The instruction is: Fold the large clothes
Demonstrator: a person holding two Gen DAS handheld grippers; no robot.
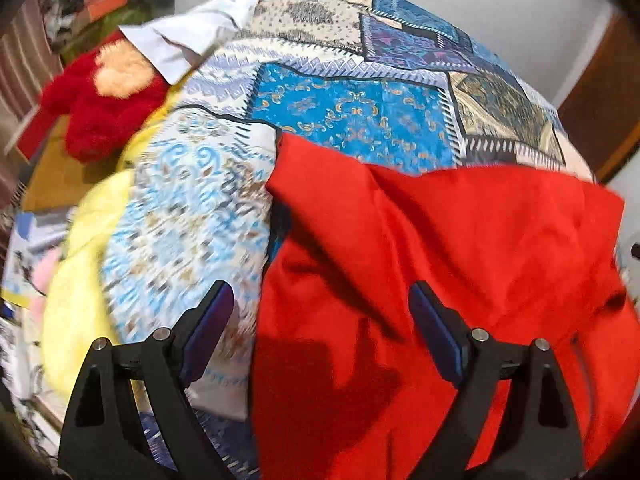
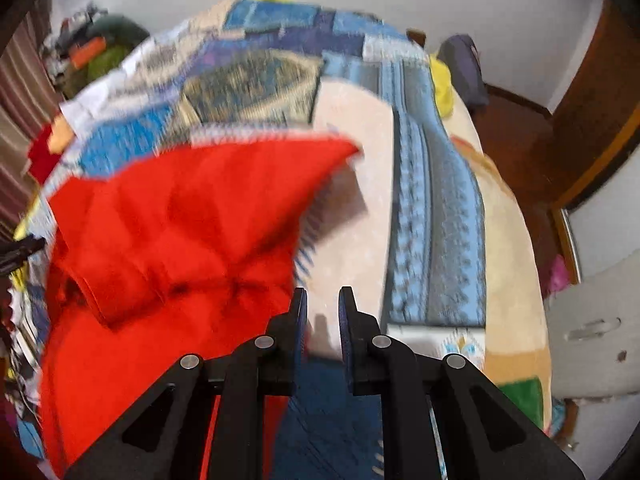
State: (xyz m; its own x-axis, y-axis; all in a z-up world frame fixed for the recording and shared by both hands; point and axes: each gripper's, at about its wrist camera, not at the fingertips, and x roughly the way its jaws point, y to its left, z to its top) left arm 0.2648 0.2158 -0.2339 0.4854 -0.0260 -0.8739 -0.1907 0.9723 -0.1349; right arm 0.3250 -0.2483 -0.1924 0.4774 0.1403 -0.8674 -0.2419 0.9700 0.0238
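1. Two wrist views are all we have, both smeared by motion, and we can read no brand, label or writing anywhere in them.
2. At the far left of the left wrist view we see striped curtains [image 1: 18, 52], with a dark heap of clutter [image 1: 116, 4] beside them near the wall.
3. Next to that, a red plush toy [image 1: 100, 116] with a pale fuzzy patch lies at the left edge of the bed, and a white cloth [image 1: 188, 40] overlaps its top.
4. Below the toy we see a yellow blanket [image 1: 76, 280] running down the bed's left side.
5. Our left gripper [image 1: 320, 312] holds its jaws wide with nothing between the pads; its left finger hangs over the bedspread and its right finger over the garment.
6. A blue-and-cream patchwork bedspread [image 1: 352, 112] covers the bed and fills the middle of both views.
7. The red garment [image 1: 460, 280] lies rumpled on the bedspread, on the right of the left wrist view and on the left of the right wrist view [image 2: 168, 248], where one corner tapers to a point.
8. Our right gripper [image 2: 323, 308] has its jaws drawn narrow, a slim gap between the pads and no cloth in it; the garment's edge lies just beside its left finger.
9. Beyond the bed on the right we see a dark bundle [image 2: 464, 68] near the wall.
10. Farthest right, a wooden door frame [image 2: 592, 120] borders the scene.
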